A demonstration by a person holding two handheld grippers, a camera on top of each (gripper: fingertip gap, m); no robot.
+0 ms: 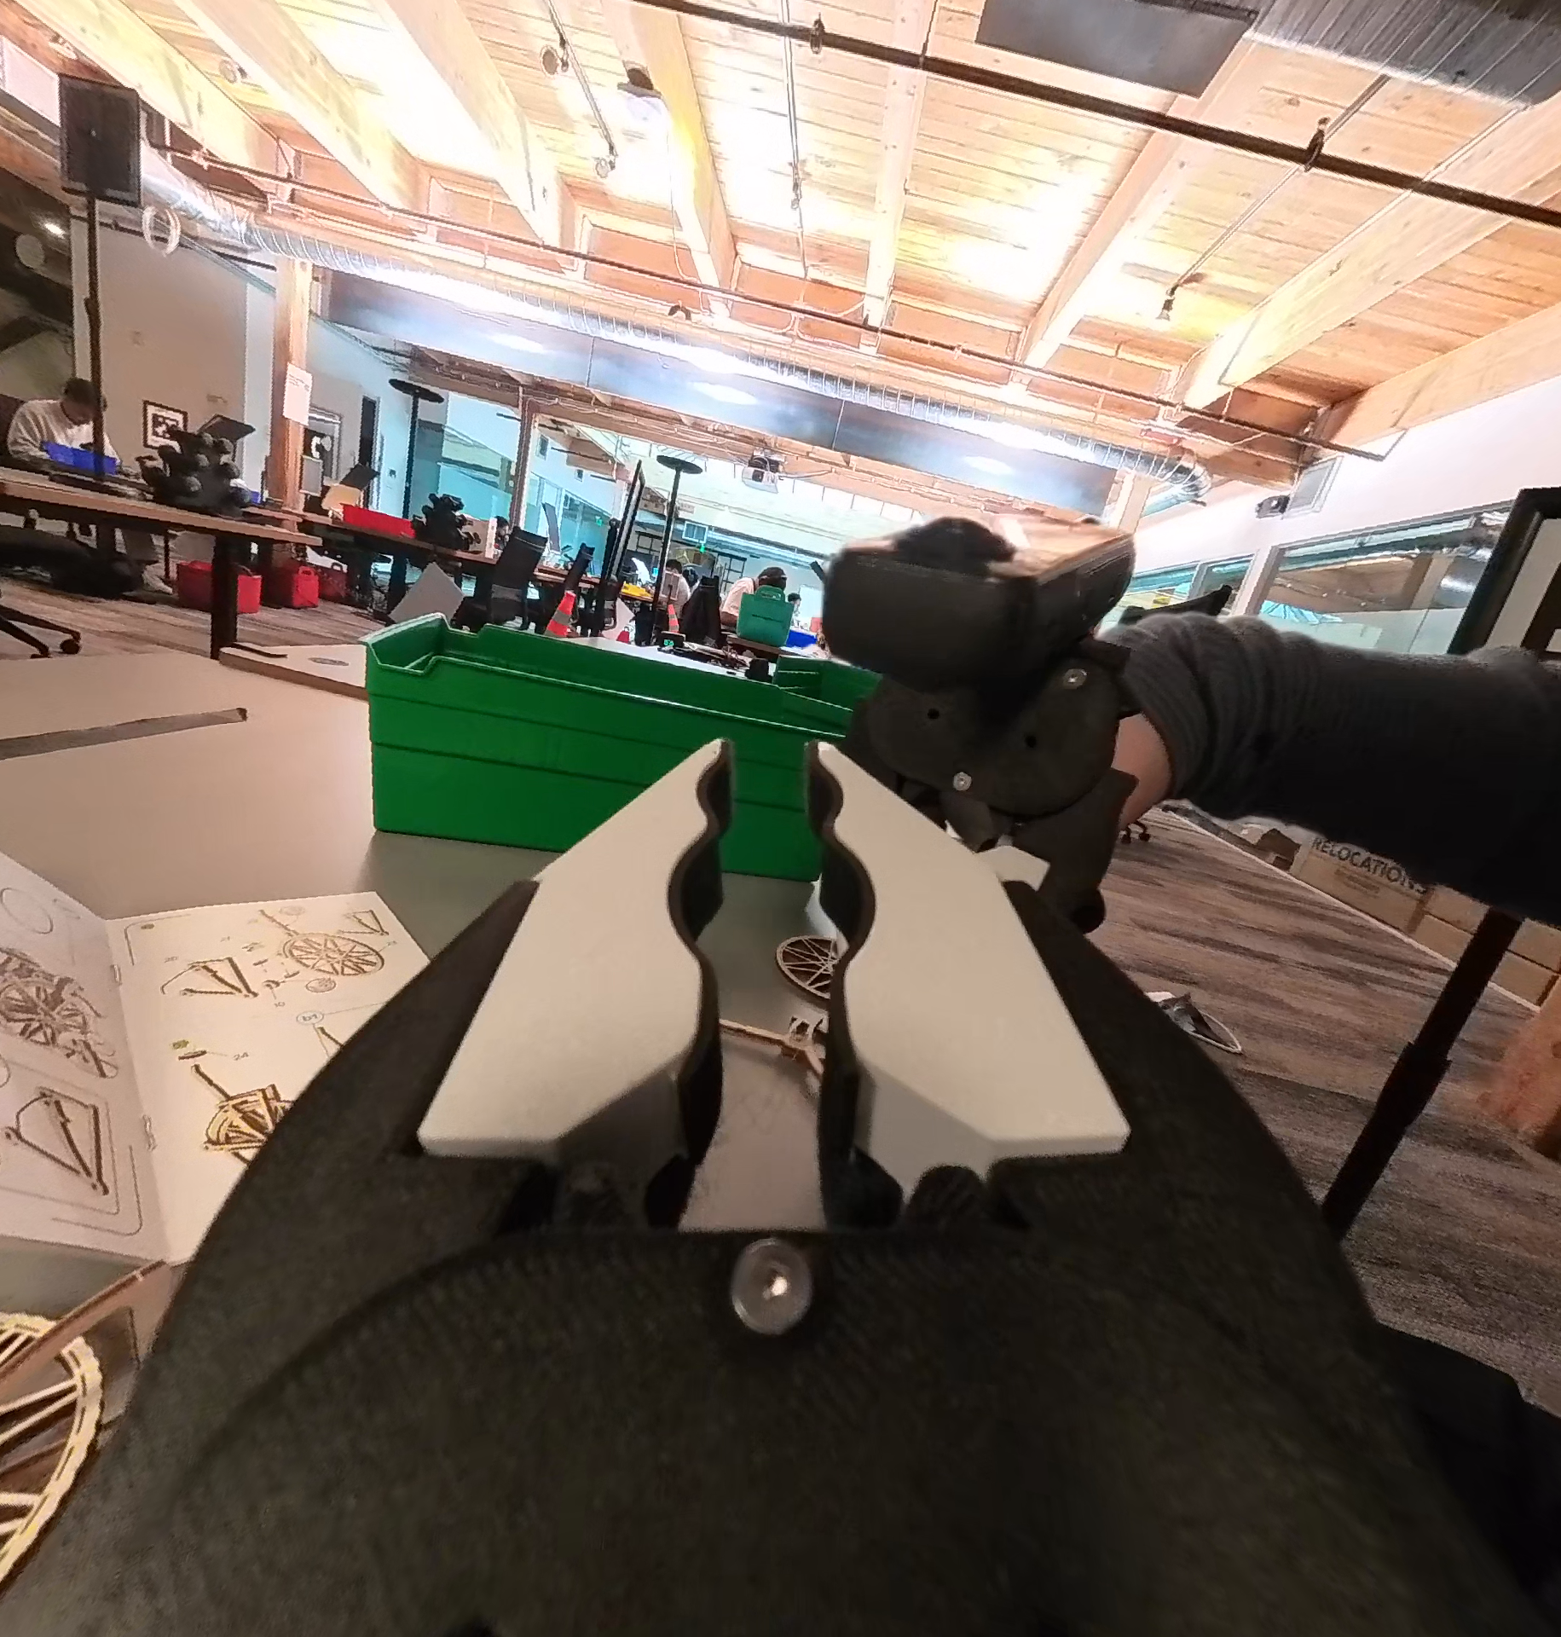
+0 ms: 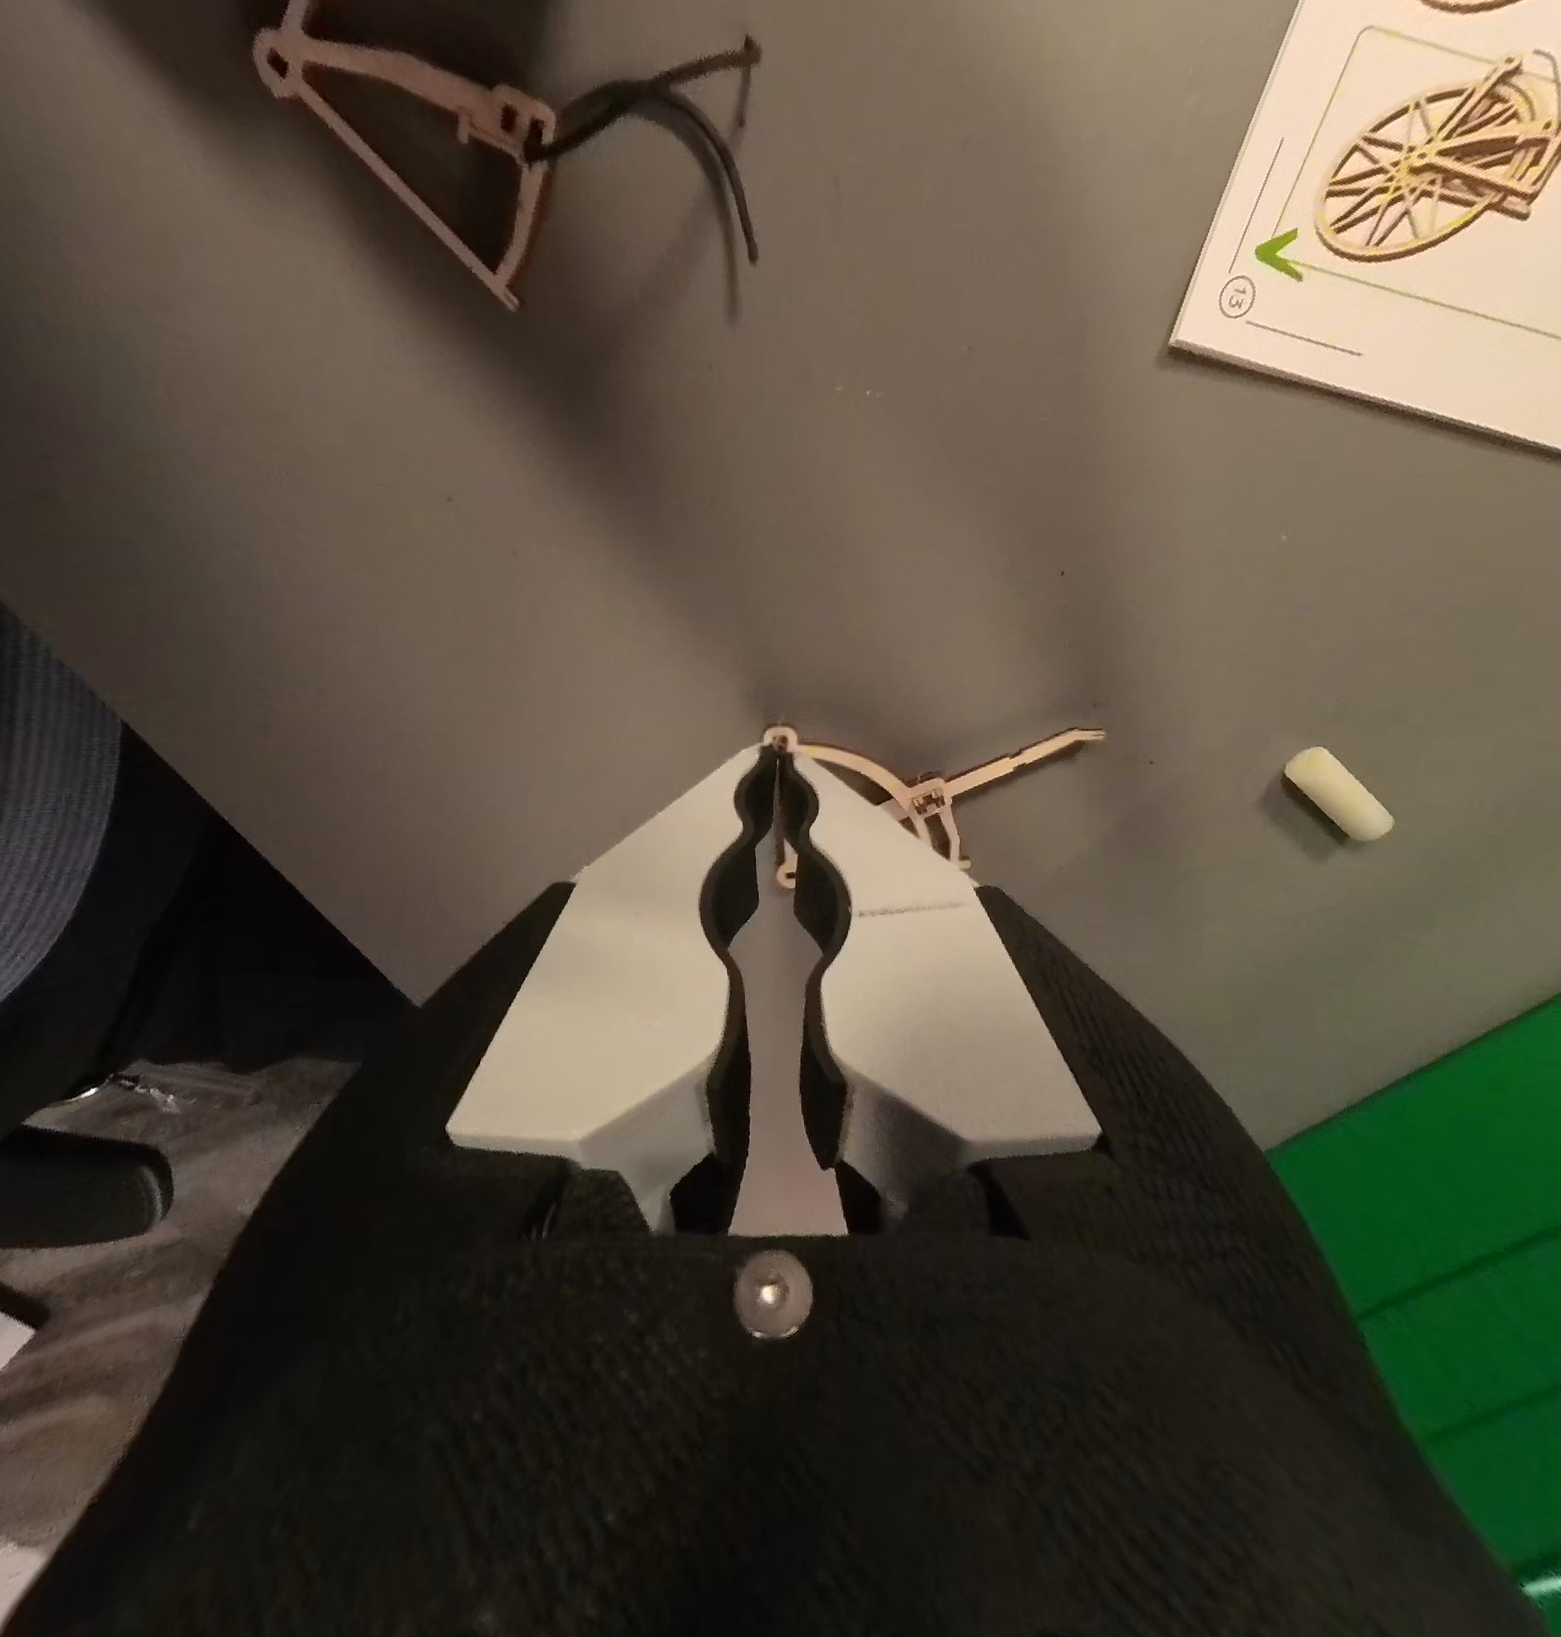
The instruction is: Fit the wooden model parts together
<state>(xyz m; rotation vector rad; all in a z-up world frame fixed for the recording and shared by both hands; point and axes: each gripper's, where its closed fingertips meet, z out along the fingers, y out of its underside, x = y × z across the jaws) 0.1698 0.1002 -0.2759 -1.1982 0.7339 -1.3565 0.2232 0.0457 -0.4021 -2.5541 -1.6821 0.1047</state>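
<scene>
My right gripper [image 2: 776, 753] is shut on a thin wooden part [image 2: 936, 788], a curved arc with a straight arm, held edge-on at the grey table [image 2: 493, 531]. A wooden triangular frame piece [image 2: 404, 151] with dark curved strips lies farther off. My left gripper [image 1: 768, 762] is open and empty above the table. Through its gap I see a thin wooden piece [image 1: 776, 1036] and a small spoked wooden wheel [image 1: 807, 965] on the table. The right gripper [image 1: 980, 709] shows at the right, held by a hand in a dark sleeve, its fingertips hidden.
A green bin [image 1: 582, 762] stands just ahead of the left gripper and shows in the right wrist view [image 2: 1423, 1240]. An open instruction booklet [image 1: 183, 1019] lies left, with a large wooden wheel [image 1: 15, 1417] near it. A small white cylinder [image 2: 1339, 804] lies on the table.
</scene>
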